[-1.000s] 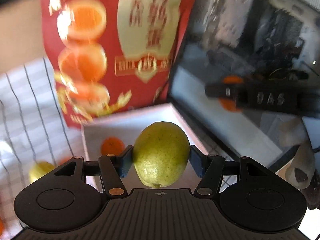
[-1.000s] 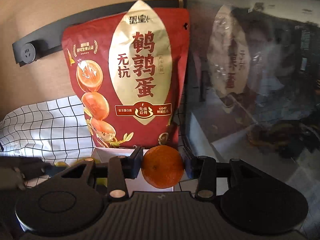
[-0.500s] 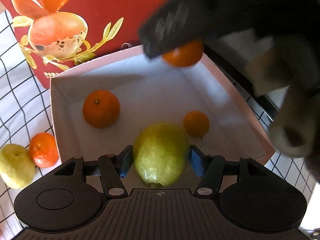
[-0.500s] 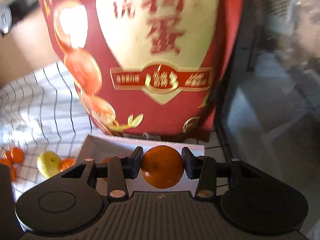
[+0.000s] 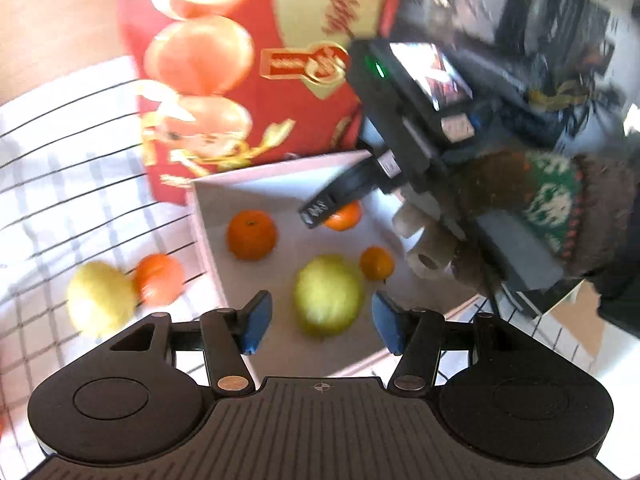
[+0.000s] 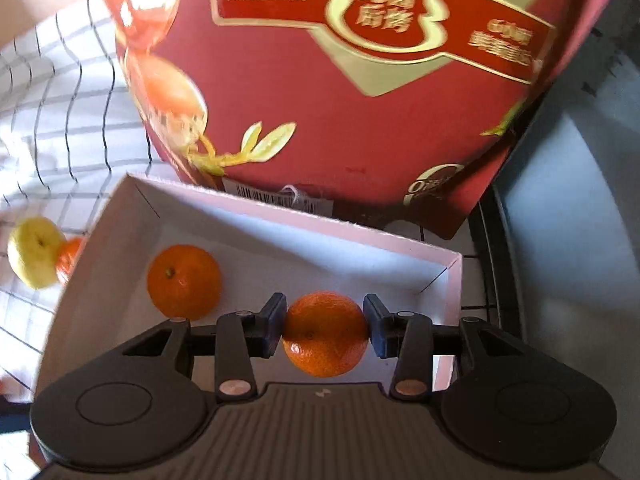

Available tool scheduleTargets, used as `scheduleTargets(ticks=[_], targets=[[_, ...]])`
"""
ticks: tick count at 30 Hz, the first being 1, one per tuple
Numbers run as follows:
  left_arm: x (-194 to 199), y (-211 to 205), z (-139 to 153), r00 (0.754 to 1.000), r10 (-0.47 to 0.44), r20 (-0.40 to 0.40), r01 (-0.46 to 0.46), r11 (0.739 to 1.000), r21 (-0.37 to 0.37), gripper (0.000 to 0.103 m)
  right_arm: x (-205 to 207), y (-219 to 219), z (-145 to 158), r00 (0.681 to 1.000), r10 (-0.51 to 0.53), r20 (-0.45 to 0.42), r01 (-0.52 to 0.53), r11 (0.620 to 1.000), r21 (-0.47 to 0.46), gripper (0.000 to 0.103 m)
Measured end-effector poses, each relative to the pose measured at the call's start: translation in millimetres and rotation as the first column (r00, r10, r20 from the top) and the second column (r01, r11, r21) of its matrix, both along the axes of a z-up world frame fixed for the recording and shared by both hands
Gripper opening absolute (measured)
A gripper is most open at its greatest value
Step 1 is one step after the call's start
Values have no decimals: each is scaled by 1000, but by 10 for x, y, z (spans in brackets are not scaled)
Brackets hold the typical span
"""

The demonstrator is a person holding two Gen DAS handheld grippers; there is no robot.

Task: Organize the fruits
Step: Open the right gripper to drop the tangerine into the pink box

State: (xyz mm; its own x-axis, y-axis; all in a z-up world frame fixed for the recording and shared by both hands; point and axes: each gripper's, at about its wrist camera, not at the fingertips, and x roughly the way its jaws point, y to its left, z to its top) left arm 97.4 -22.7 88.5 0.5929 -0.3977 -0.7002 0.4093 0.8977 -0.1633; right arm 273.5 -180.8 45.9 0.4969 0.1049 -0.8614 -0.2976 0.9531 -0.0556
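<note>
A white cloth ruled with thin black grid lines (image 5: 60,168) covers the work surface, rumpled into soft folds toward the left (image 6: 52,120). Behind it rises a plain, smooth beige wall (image 5: 60,20). A tall red pouch printed with gold lettering and pictures of eggs (image 6: 340,100) stands upright at the back of the cloth, a barcode label low on its front. To the right stands a dark, glossy glass panel in a black frame (image 6: 568,220), its surface throwing back dim, blurred shapes of the room (image 5: 560,20). Strong, warm light falls across the cloth, leaving bright patches and crisp shadows.
</note>
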Motion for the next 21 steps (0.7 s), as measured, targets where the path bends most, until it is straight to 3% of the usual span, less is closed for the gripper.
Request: scheduleTargets(ticks=[4,10,14,21], targets=[[-245,345,103,998,54,26,-52,998,-47,60,-24,86,-49,1000,-6,-8,5,998,-56,43],[-597,1012,22,978,210,1,-209,973,-99,60,-171,150,69,997,-77,-5,76,997,-20,50],[-808,1437,-61,945,326,-10,-325,938,-125,60,-494,208,309,995,-67,76,68,998,-7,51],[-1112,1997,-239,867,497,-44,-499,858,-124,60,-1223,729,695,962,68,264,-77,997,25,63]])
